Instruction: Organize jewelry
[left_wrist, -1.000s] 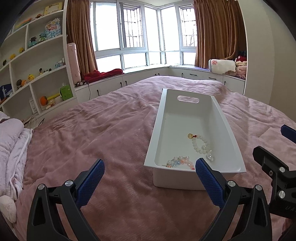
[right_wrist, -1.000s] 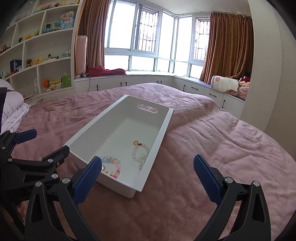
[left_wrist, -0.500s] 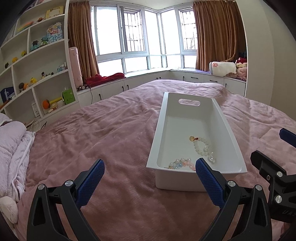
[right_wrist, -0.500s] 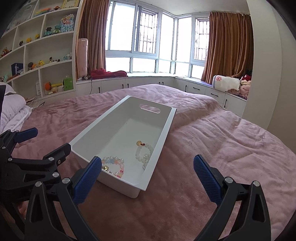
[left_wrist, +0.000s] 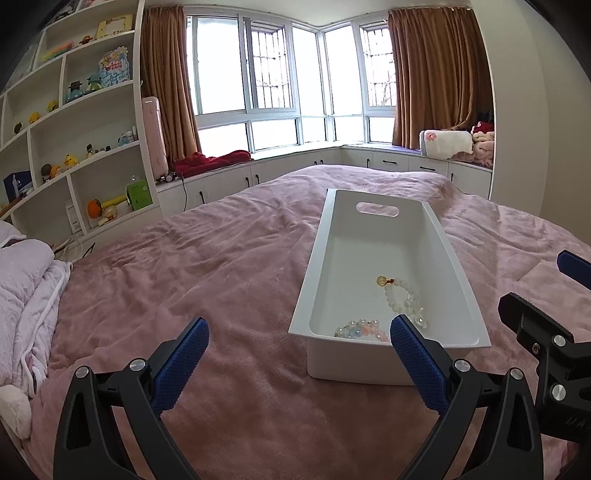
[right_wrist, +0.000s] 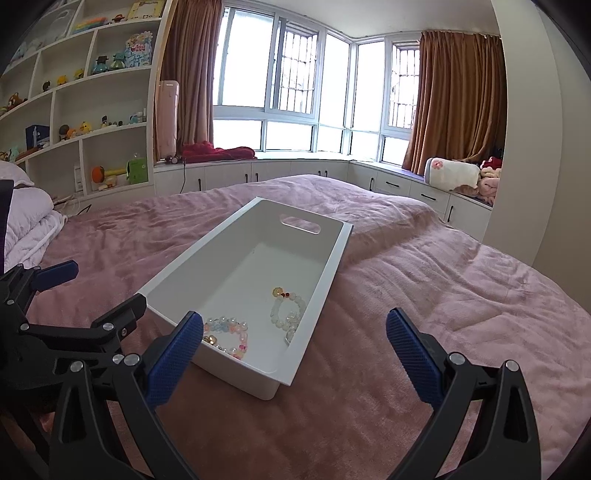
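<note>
A long white tray (left_wrist: 458, 258) with a handle slot lies on the pink bedspread; it also shows in the right wrist view (right_wrist: 325, 269). In its near end lie a white bead bracelet with an amber bead (left_wrist: 400, 295) (right_wrist: 286, 308) and a pastel bead bracelet (left_wrist: 360, 328) (right_wrist: 225, 332). My left gripper (left_wrist: 297, 354) is open and empty, just short of the tray's near end. My right gripper (right_wrist: 293, 343) is open and empty, near the tray's near right corner. Each gripper shows at the edge of the other's view.
The pink bedspread (left_wrist: 221, 277) spreads around the tray. A folded pale quilt (left_wrist: 26, 291) lies at the left. White shelves with toys (left_wrist: 74, 147), a window seat with a red cloth (left_wrist: 214, 160) and plush toys (left_wrist: 458, 146) stand beyond the bed.
Both grippers have drawn back and risen a little from the tray, still open. The tray and the bracelets have not moved.
</note>
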